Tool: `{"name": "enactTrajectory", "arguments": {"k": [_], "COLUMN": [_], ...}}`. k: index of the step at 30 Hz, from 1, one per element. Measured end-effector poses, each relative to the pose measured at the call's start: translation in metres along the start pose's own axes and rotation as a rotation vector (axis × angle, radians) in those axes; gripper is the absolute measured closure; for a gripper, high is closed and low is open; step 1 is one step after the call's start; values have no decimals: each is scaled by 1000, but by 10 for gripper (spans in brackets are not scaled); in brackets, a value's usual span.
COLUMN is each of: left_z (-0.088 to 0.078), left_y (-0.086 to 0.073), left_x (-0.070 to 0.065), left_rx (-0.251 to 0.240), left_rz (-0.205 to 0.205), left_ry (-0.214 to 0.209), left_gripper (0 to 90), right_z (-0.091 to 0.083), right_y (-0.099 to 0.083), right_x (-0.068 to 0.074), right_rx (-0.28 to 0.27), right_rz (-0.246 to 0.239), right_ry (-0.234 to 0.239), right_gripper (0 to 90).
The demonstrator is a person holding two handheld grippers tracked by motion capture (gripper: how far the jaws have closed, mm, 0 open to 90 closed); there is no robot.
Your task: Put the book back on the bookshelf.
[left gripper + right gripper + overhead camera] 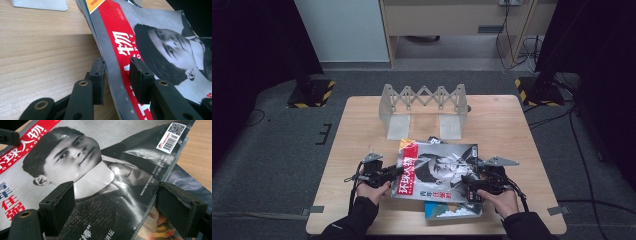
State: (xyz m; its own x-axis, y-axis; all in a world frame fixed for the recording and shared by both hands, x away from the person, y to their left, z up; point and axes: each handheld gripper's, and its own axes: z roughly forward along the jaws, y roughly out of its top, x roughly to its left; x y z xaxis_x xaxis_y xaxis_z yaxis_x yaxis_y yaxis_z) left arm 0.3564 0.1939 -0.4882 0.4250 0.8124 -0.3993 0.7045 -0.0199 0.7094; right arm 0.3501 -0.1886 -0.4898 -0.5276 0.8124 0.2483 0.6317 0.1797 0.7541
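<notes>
1. Left gripper (117, 75): fingers (98, 80) spread either side of the magazine (130, 45) spine, one below on the table side, one above on the cover, a gap showing at each pad, not yet pinching.
2. Right gripper (115, 207): fingers (58, 202) set wide across the magazine's corner, one on the cover, one past its edge; cannot tell whether the pads press.
3. Magazine lying near the front middle of the table (362, 130), spine edge lifted off the wood, held between both hands (373, 190).
4. Underneath, a second magazine (452, 211) poking out toward the person, another dark cover showing at the far edge.
5. Behind, well apart, a grey folding rack (424, 107) standing upright, scissor-lattice back, two flat feet.
6. Cover glossy, creased at the corner, red title band, grey portrait, barcode sticker (172, 137). Table pale wood grain, matte. Finger pads black, blocky, rubbery.
</notes>
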Motion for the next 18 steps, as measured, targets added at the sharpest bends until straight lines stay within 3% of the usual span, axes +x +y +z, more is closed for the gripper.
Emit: {"name": "enactTrajectory", "arguments": {"k": [2, 5, 9, 18], "left_z": [0, -2, -11, -21], "left_y": [-1, -4, -9, -23], "left_x": [0, -1, -4, -5], "left_rx": [-6, 6, 23, 82], "left_rz": [9, 46, 72, 25], "left_ry": [1, 36, 36, -22], "left_gripper": [630, 569, 452, 388], "right_z": [0, -1, -3, -6], "right_y": [0, -1, -3, -6], "right_x": [0, -1, -2, -1], "right_rx": [-7, -5, -6, -1], "right_rz": [-3, -11, -12, -26], "right_ry": [-6, -15, -19, -30], "right_gripper": [160, 149, 146, 145]}}
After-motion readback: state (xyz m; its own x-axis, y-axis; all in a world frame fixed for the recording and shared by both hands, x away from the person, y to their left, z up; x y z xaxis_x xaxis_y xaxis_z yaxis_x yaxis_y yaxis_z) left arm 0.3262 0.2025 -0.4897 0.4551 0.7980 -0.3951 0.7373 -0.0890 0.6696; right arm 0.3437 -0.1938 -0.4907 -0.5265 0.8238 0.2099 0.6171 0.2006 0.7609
